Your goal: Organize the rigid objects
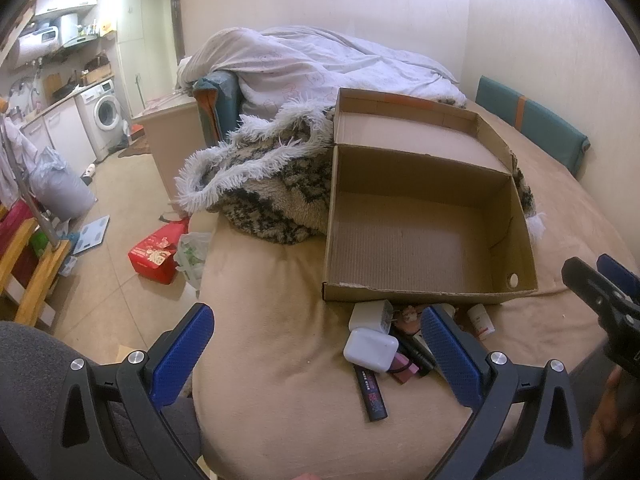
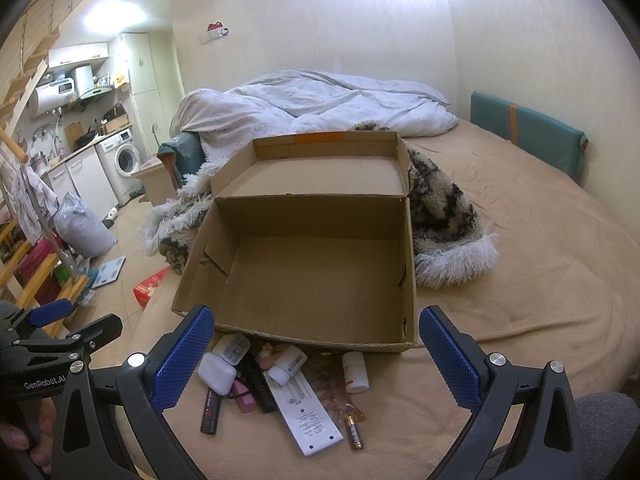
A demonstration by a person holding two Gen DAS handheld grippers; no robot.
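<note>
An open cardboard box [image 1: 420, 240] [image 2: 312, 276] sits empty on the tan bed, lid flap leaning back. A pile of small items lies before its near wall: a white earbud case [image 1: 370, 349] [image 2: 216, 373], a white charger [image 1: 370, 314] [image 2: 232, 348], a dark tube [image 1: 372, 394] [image 2: 210, 410], a white remote [image 2: 306, 412], a white pill bottle [image 2: 355, 372] [image 1: 481, 320] and a battery [image 2: 354, 432]. My left gripper [image 1: 316, 344] is open, left of the pile. Over the pile my right gripper [image 2: 316, 346] is open and holds nothing.
A fluffy black-and-white blanket [image 1: 264, 184] [image 2: 444, 216] lies behind the box, a white duvet [image 1: 320, 68] beyond it. A teal pad [image 2: 528, 136] lines the wall. The bed edge drops at the left to a floor with a red box [image 1: 158, 254] and a scale [image 1: 92, 234].
</note>
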